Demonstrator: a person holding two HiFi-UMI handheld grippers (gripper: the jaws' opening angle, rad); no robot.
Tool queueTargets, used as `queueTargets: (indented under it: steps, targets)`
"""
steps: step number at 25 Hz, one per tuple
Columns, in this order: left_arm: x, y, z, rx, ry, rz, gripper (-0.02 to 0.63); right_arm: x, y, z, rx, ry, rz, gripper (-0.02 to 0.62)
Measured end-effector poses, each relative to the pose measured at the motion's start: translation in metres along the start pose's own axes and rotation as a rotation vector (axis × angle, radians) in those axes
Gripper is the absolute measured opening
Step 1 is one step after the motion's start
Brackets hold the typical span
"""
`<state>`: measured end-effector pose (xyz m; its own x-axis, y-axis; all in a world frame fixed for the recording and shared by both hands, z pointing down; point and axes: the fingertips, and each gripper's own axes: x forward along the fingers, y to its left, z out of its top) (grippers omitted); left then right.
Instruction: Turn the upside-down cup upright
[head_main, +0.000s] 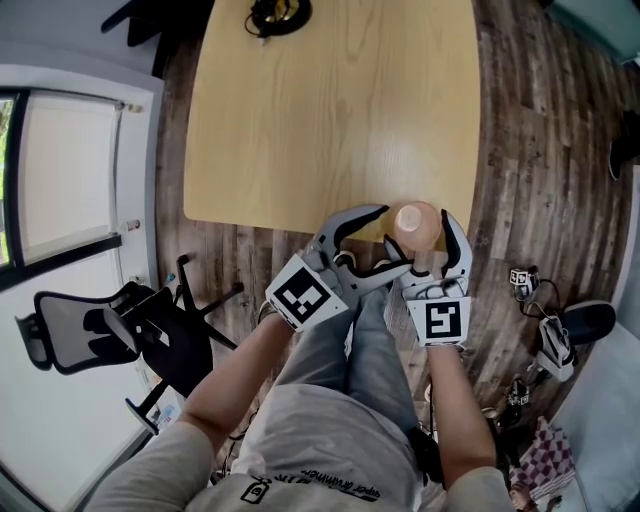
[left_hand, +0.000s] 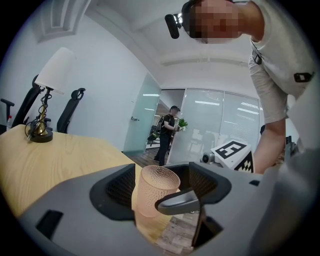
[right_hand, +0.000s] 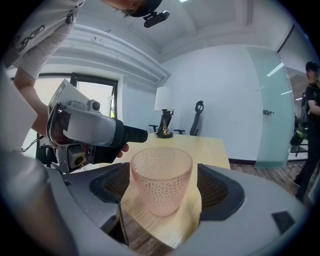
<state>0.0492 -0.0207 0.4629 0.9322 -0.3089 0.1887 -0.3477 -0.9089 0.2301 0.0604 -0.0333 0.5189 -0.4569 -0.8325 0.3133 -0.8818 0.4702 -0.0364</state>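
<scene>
Cup (head_main: 415, 222): pink, dimpled glass, standing upright with the mouth up and the long axis vertical. It sits at the near edge of the wooden table (head_main: 330, 110), toward its right corner.

Head view: the right gripper (head_main: 424, 240) straddles the cup, one finger on each side. The left gripper (head_main: 393, 238) comes in from the left with its fingers spread, tips just beside the cup. A table lamp (head_main: 278, 14) stands at the far end, well apart.

Left gripper view: the jaws are wide with nothing clamped. The cup (left_hand: 154, 192) shows in the gap between the pads, rim up and base on the table edge. Can't tell if it is inside the reach or just past the tips. One dark finger of the right gripper (left_hand: 177, 202) crosses in front of the cup's right side. That gripper's marker cube (left_hand: 232, 152) is behind it.

Right gripper view: the jaws are spread wide. The cup (right_hand: 161, 182) is centred between the pads, with clear air on both sides and no contact. It stands on the table by itself, tapering down to its base. The left gripper's body (right_hand: 85, 130) is at left, near the rim height, not touching the cup as far as this view shows.
</scene>
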Motion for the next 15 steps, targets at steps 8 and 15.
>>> queueTargets:
  steps: [8,15]
  targets:
    - [-0.021,-0.009,0.041,-0.033,-0.095,0.026,0.327,-0.02,0.004,0.046,-0.043,-0.064,-0.009,0.387]
    - [-0.048,-0.028,0.1,-0.031,-0.179,0.048,0.302,-0.046,0.01,0.093,-0.02,-0.075,0.026,0.382]
